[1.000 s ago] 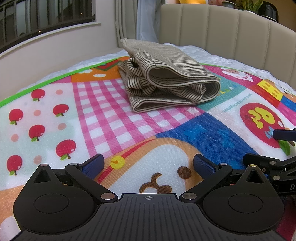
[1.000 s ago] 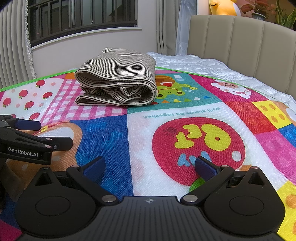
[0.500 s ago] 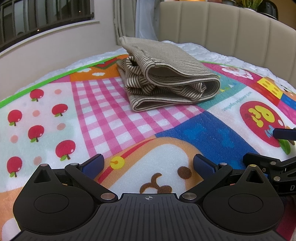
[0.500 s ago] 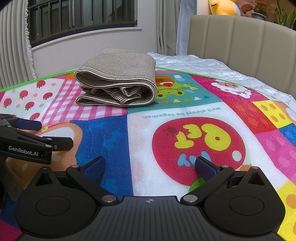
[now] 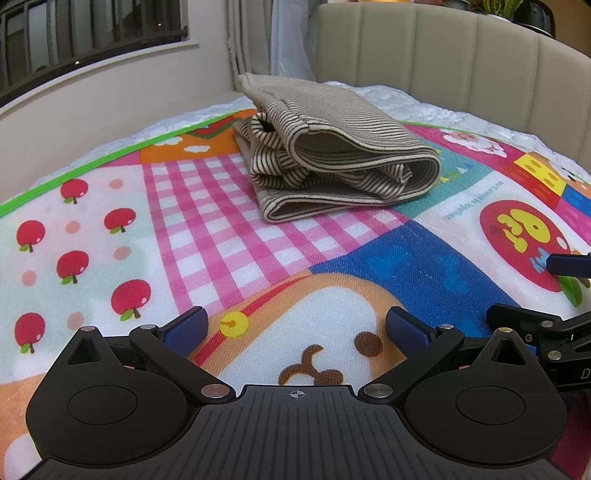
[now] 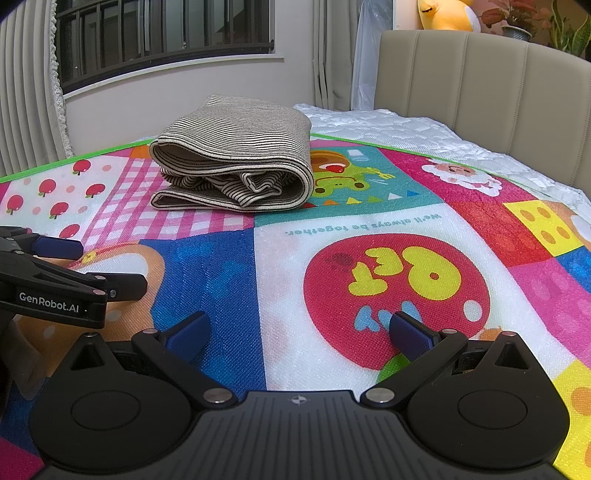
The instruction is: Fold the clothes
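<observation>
A beige and dark striped garment (image 5: 332, 155) lies folded into a thick bundle on the colourful play mat (image 5: 207, 221). It also shows in the right wrist view (image 6: 236, 162), ahead and to the left. My left gripper (image 5: 295, 326) is open and empty, low over the mat, well short of the bundle. My right gripper (image 6: 297, 330) is open and empty, low over the mat beside the left one. The left gripper also shows in the right wrist view (image 6: 77, 266) at the left edge. The right gripper also shows in the left wrist view (image 5: 546, 291) at the right edge.
The mat covers a bed with a white quilted cover (image 6: 399, 125). A beige padded headboard (image 6: 480, 81) stands behind. A wall with a barred window (image 6: 166, 40) and curtains is at the left. A yellow plush toy (image 6: 447, 14) and plants sit above the headboard.
The left wrist view has shifted very slightly, with the folded bundle a touch higher in frame. Both grippers stay open and nothing on the mat has moved.
</observation>
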{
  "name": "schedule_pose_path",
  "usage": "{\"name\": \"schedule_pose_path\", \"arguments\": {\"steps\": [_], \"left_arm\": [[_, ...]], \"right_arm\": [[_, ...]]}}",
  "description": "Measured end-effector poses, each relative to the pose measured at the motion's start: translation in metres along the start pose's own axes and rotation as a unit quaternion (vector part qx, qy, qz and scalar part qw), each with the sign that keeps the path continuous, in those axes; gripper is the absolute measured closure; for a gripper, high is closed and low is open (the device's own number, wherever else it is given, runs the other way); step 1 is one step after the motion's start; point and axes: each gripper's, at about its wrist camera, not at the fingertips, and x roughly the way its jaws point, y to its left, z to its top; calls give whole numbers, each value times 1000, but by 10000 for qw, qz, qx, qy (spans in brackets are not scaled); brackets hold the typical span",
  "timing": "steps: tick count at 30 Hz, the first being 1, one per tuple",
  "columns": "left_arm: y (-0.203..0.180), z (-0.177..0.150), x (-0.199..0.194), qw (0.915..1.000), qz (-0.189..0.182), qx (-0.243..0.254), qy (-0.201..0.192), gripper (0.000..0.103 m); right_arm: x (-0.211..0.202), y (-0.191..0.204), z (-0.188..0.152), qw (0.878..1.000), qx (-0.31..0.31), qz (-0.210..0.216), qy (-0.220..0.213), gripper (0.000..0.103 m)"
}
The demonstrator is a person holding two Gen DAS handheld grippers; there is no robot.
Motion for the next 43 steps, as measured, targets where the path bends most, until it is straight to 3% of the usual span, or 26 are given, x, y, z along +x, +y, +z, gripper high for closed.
{"name": "schedule_pose_path", "arguments": {"steps": [43], "left_arm": [[3, 4, 0, 9999, -95, -28, 61, 0]], "right_arm": [[1, 1, 0, 10000, -52, -33, 33, 0]]}}
